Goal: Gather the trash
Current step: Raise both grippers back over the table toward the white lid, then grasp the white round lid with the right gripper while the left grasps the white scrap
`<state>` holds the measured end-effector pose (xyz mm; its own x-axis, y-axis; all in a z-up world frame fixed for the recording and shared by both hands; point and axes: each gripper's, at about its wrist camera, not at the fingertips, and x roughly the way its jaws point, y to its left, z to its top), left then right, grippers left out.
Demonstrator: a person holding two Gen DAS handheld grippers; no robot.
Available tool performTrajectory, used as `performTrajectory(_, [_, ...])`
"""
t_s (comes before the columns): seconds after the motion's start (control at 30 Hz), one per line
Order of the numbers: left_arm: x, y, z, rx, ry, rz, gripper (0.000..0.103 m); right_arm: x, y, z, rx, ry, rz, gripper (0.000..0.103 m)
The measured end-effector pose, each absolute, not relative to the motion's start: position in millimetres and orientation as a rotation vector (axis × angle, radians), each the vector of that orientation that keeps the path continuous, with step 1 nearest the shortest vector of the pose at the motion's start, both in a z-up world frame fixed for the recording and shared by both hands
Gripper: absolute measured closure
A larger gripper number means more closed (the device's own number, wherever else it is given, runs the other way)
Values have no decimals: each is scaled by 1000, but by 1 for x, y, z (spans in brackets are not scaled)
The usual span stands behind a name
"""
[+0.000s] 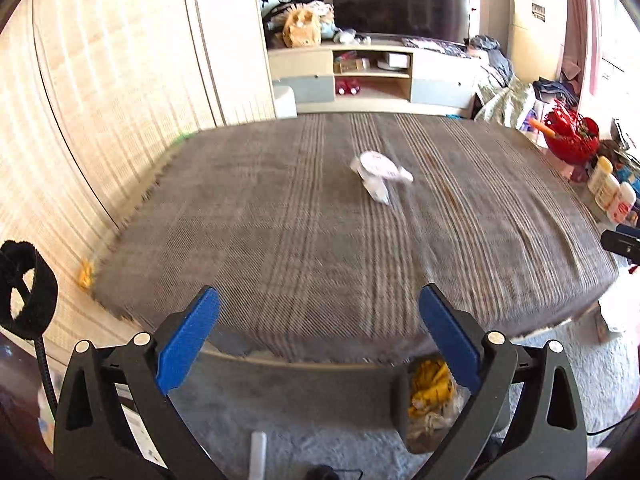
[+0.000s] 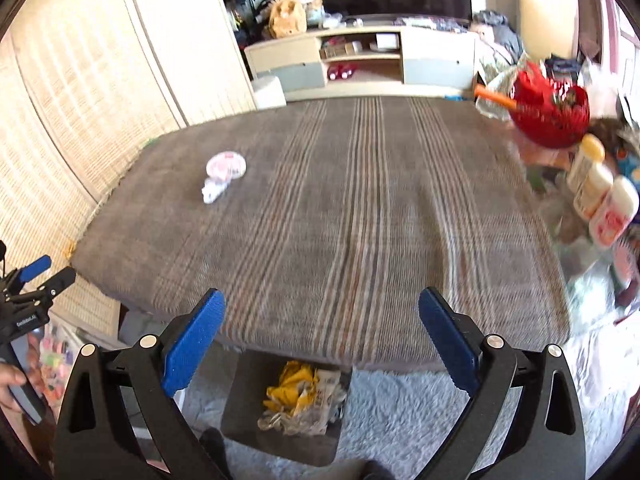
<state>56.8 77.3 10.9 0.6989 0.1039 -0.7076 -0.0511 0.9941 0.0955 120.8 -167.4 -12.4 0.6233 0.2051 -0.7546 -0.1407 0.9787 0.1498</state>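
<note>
As we look forward along both grippers, a low table covered with a brown striped cloth [image 1: 320, 216] fills the middle of each view. Our left gripper [image 1: 319, 332] hangs above the near edge of the table, its blue-padded fingers spread wide with nothing between them. Our right gripper [image 2: 322, 336] is held the same way, wide apart and empty, over the same near edge.

On the cloth lies one piece of trash, a crumpled white wrapper [image 1: 380, 174] with a round, pinkish printed part, well away from both grippers. From the left wrist it sits past the table's middle, slightly right of centre; from the right wrist it lies toward the far left side [image 2: 224, 172].

Below the near table edge, on a pale shaggy rug [image 2: 400, 412], stands a dark bin [image 2: 288, 404] holding yellow and clear crumpled wrappers [image 2: 300, 396].

Along the table's right side stand white bottles [image 2: 600, 196] and a red basket [image 2: 552, 112]. Beyond the table we see a low TV cabinet [image 1: 372, 72] with a dark screen [image 1: 400, 0] above it. The pictures are somewhat blurred.
</note>
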Motion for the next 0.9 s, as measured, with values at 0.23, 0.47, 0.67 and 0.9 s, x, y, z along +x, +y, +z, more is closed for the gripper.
performTrajectory(0.23, [90, 77, 25, 84, 753, 71, 8, 160, -145, 7, 66, 853, 237, 5])
performTrajectory(0.47, [140, 77, -6, 114, 790, 51, 8, 216, -101, -10, 53, 883, 282, 5])
performTrajectory(0.67, [184, 85, -40, 113, 826, 38, 8, 270, -63, -38, 65, 925, 333, 5])
performTrajectory(0.9, [215, 95, -70, 120, 859, 27, 8, 320, -21, -70, 91, 968, 394, 7])
